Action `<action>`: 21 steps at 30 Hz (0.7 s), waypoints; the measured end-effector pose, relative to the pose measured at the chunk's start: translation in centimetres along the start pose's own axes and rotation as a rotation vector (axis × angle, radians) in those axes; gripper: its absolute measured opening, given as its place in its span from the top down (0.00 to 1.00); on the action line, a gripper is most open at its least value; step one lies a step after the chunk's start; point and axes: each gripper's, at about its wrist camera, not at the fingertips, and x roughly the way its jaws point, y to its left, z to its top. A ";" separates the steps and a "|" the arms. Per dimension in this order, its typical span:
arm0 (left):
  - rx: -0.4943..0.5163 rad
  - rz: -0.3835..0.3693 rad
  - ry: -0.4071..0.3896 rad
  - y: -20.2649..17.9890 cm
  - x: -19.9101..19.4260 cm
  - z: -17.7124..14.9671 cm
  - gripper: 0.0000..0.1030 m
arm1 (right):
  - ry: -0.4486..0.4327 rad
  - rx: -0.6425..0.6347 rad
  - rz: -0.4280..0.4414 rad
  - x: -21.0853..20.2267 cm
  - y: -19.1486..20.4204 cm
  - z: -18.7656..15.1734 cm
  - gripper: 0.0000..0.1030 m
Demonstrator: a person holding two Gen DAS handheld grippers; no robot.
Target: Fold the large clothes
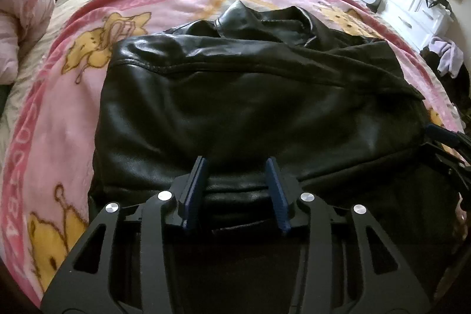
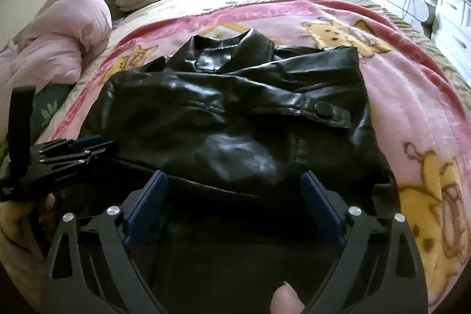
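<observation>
Mid-fold: black leather jacket (image 1: pixel 250 96) on bed's pink blanket (image 1: pixel 59 114). Left gripper (image 1: pixel 237 190) clamps near hem at lower centre; right gripper (image 2: pixel 235 196) spread wide, empty. Next: regrip hem, fold toward collar.

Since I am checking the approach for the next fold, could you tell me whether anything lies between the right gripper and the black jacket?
Nothing visible does: the right gripper stands open directly over the near hem of the black jacket.
</observation>
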 end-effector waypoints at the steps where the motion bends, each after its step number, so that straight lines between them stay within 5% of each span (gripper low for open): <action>1: -0.002 -0.004 0.000 0.0 -0.1 0.0 0.62 | -0.006 0.006 -0.002 -0.2 -0.1 0.0 0.11; 16: 0.007 -0.009 0.005 -1.4 -2.5 -0.6 0.11 | -0.058 0.038 0.011 -2.9 -0.4 0.0 0.06; 21: -0.023 -0.041 0.011 -1.3 -3.3 -0.7 0.09 | -0.063 0.034 0.013 -3.3 -0.2 -0.1 0.04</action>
